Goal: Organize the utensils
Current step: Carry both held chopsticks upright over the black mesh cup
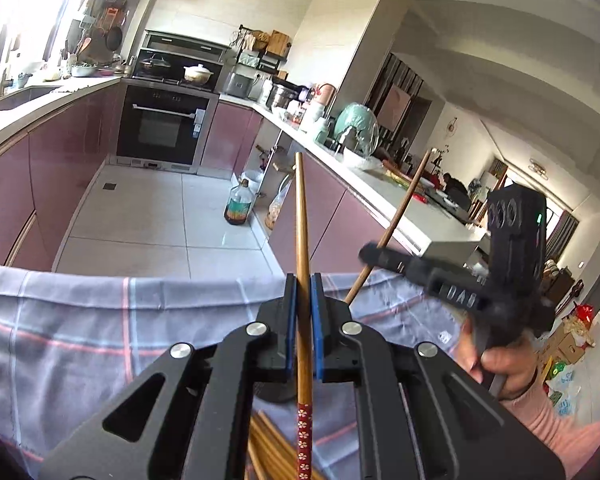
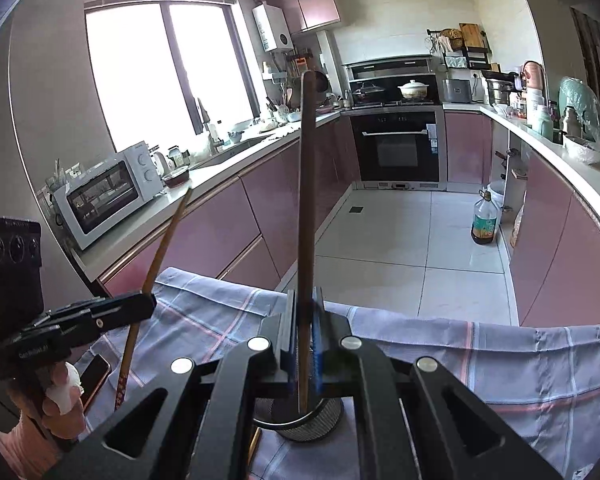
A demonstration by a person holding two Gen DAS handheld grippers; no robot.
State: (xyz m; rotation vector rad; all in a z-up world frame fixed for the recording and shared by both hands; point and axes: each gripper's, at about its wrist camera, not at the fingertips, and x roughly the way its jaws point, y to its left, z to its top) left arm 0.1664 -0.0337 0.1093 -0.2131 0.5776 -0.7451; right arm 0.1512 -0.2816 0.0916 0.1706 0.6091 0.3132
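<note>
Chopsticks stand up from both tongs: the left gripper (image 1: 304,292) clamps a brown wooden chopstick with a red flowered end (image 1: 303,240), the right gripper (image 2: 306,308) a dark wooden chopstick (image 2: 307,200) whose lower end sits in a round metal mesh holder (image 2: 312,420) on the near blue checked cloth (image 2: 480,356).

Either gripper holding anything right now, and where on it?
Both. Left gripper clamps a chopstick just above its red patterned end; right gripper clamps a darker chopstick near its lower end.
</note>
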